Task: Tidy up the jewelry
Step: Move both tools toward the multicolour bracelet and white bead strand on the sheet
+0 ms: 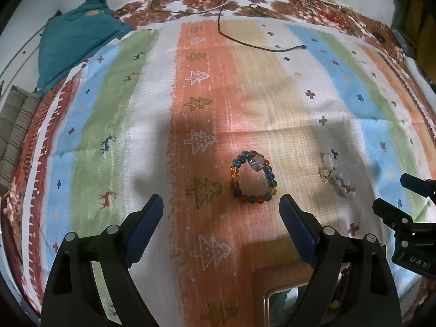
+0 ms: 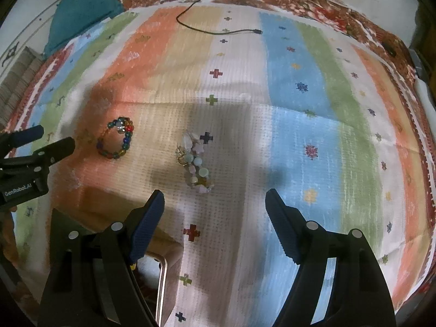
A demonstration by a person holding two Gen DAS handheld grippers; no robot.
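Note:
A multicoloured bead bracelet (image 1: 253, 177) lies on the striped cloth (image 1: 136, 125), just ahead of my left gripper (image 1: 221, 204), which is open and empty. A pale pastel bead bracelet (image 1: 338, 175) lies to its right. In the right wrist view the pastel bracelet (image 2: 194, 162) lies just ahead of my right gripper (image 2: 214, 200), which is open and empty; the coloured bracelet (image 2: 117, 139) lies to the left. A jewelry box (image 1: 283, 297) with a metal rim sits near the bottom; it also shows in the right wrist view (image 2: 160, 278).
A teal cloth bundle (image 1: 73, 38) lies at the far left. A black cable (image 1: 259, 43) runs across the far side of the cloth. The right gripper's fingers (image 1: 392, 215) show at the right edge; the left gripper's fingers (image 2: 41, 150) show at the left edge.

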